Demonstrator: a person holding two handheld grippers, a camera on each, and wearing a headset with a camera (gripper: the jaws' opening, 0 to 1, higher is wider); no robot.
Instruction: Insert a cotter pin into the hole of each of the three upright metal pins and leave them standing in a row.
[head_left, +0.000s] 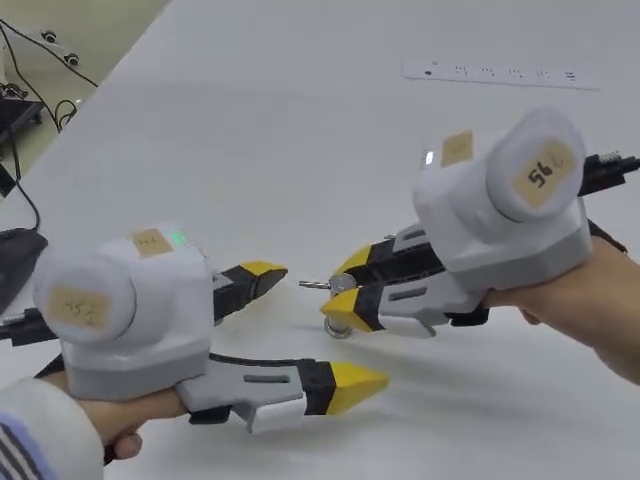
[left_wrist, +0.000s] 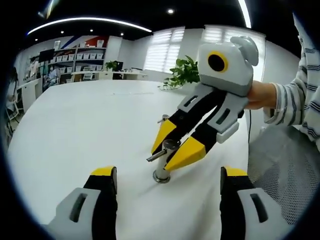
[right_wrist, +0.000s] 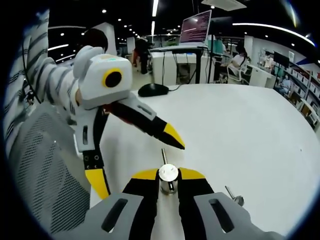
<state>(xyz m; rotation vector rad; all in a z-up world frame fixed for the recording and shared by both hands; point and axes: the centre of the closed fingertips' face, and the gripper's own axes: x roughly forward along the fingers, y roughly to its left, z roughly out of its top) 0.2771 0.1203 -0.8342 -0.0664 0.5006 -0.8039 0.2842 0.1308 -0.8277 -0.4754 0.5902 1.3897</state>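
Head view: at centre frame, the right gripper (head_left: 343, 292) is pressed together on a small upright metal pin (right_wrist: 168, 175) standing on the white table (head_left: 300, 120). A thin cotter pin (head_left: 312, 285) juts sideways from just under its head. The left gripper (right_wrist: 140, 166) hovers at lower left, jaws spread, pinching nothing. The metal pin looks stiff, smooth and easily tipped, so grip its shaft. The cotter pin seems light and bendable, best held near its free end.

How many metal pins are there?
2. One metal pin stands in the right gripper; a second pin sits on the table beside it. A third may be hidden.
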